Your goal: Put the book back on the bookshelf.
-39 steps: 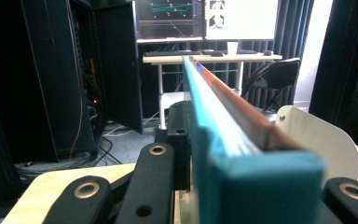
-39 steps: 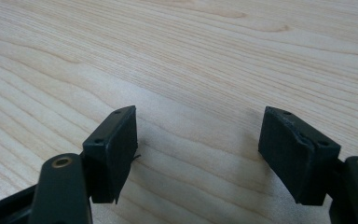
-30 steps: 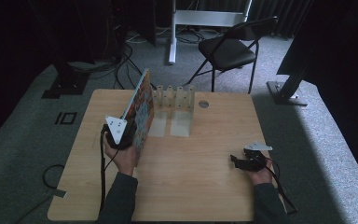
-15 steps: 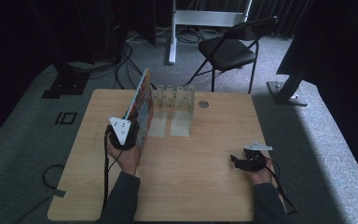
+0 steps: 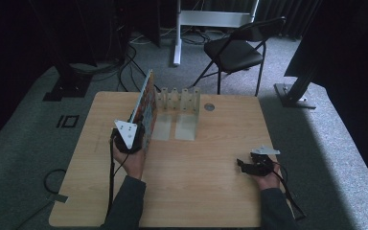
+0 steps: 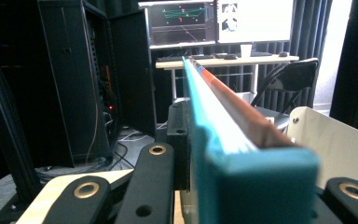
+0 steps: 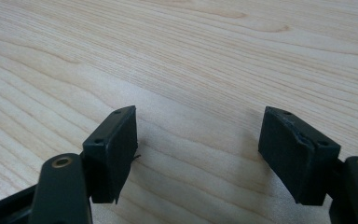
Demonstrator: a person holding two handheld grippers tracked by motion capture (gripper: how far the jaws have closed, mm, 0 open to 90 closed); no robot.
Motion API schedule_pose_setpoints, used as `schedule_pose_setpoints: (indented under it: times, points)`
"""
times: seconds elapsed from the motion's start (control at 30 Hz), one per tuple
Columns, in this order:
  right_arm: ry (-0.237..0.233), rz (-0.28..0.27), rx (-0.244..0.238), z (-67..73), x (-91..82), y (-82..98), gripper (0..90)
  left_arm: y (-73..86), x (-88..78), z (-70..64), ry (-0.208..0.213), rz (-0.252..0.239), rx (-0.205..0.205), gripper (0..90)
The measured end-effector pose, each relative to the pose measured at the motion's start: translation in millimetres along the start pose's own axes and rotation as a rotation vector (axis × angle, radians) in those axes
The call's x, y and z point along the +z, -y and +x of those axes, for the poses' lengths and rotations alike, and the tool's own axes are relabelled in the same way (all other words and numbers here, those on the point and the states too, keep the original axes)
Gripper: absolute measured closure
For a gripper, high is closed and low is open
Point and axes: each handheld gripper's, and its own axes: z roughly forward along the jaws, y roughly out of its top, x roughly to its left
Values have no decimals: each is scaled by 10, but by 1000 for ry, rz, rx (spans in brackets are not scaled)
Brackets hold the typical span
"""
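A thin book [image 5: 146, 108] with a colourful cover and teal edge stands upright on its edge — left of the table's middle, running near to far.

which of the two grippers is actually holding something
The left gripper. Its jaws are shut on the thin book, standing on edge beside the clear rack. The right gripper has open jaws with bare table between them.
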Motion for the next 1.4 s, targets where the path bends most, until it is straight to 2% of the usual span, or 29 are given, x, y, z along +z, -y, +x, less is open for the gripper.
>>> schedule_pose_setpoints:
  times: [1.4]
  points:
    - [0, 0, -1, 0, 0, 0, 278, 41, 50, -56, -48, -16, -17, 796]
